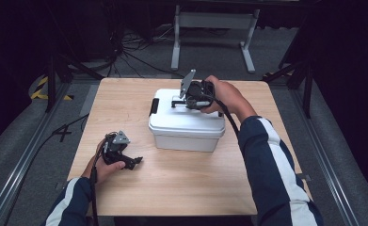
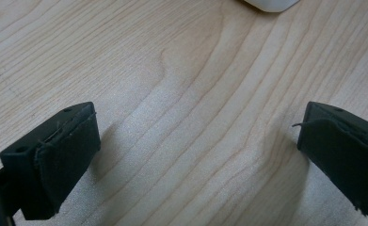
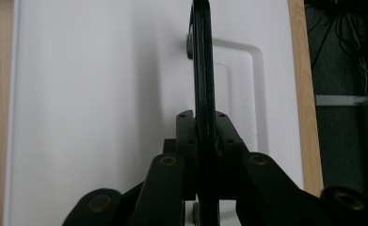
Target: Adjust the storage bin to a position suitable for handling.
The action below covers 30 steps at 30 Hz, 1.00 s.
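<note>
Two grippers are at work over a light wooden table. We see a white lidded storage box sitting near the table's middle, with a black latch on its left end. Our right gripper reaches over the lid from the right, its jaws clamped on the box's raised black handle, which stands upright. Our left gripper rests low on the bare wood, near the box's front left corner, jaws spread wide and holding nothing.
</note>
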Available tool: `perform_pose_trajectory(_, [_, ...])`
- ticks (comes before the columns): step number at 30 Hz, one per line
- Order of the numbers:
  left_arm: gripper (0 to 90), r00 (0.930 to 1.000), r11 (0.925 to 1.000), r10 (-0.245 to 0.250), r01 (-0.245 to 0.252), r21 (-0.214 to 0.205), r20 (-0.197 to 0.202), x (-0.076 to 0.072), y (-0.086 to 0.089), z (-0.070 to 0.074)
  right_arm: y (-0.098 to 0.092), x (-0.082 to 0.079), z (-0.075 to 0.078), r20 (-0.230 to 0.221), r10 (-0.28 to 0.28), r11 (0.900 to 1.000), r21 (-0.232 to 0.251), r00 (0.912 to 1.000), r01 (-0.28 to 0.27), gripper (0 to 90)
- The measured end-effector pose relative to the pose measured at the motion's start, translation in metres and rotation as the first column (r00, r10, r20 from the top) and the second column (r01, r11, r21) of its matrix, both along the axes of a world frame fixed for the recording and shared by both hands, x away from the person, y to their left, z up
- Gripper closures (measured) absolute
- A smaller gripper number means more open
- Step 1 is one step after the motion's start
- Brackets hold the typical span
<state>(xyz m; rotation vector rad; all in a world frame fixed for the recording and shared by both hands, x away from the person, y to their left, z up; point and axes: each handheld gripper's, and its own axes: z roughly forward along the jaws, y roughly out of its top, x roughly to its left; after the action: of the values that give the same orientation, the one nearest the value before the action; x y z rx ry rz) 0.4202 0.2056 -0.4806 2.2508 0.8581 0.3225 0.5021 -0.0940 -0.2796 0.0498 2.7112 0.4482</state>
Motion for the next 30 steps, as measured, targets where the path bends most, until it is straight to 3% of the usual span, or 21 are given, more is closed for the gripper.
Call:
perform_pose_trajectory(15, [0.2, 1.0000, 1.0000, 0.000, 0.000, 0.000, 0.000, 0.000, 0.000, 0.000, -0.012, -0.004, 0.013, 0.052, 0.005, 0.9984, 0.056, 0.9986, -0.008, 84.5])
perform_pose_trajectory(30, [0.2, 1.0000, 1.0000, 0.001, -0.001, -0.001, 0.000, 0.000, 0.000, 0.000, -0.038, -0.013, 0.025, 0.078, -0.024, 0.9956, 0.092, 0.9966, 0.017, 84.5])
